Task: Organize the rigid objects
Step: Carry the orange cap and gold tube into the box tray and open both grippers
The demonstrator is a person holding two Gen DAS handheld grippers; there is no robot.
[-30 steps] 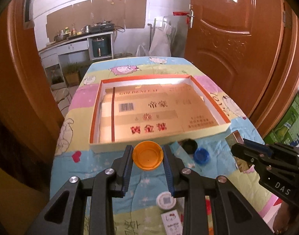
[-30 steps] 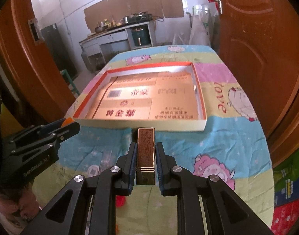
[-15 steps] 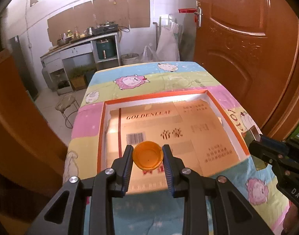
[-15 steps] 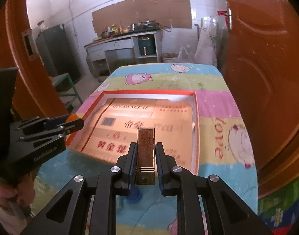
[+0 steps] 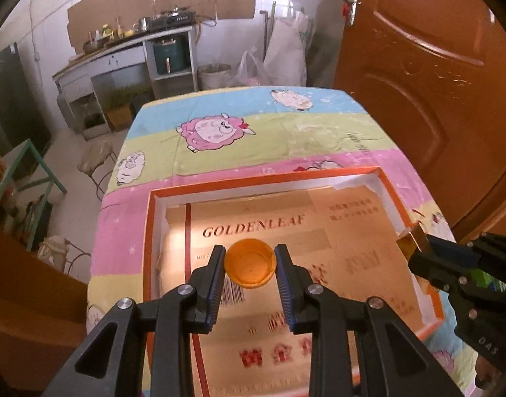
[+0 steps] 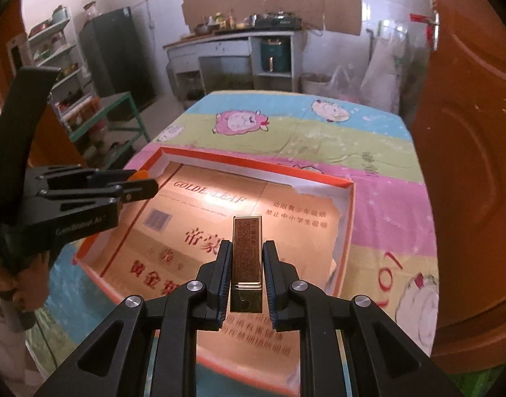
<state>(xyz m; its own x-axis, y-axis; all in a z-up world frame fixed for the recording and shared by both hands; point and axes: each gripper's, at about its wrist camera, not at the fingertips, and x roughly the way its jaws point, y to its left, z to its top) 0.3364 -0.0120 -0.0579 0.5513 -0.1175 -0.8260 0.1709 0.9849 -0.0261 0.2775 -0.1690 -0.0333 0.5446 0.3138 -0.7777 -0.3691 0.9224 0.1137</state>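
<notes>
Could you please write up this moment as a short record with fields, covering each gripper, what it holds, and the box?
left gripper: shut on the orange cap, above the box
right gripper: shut on the gold block, above the box
box: shallow, orange rim, gold printed cardboard lining its floor; nothing else seen inside
surface: table under a striped cartoon sheep cloth
placement: neither item set down yet
</notes>
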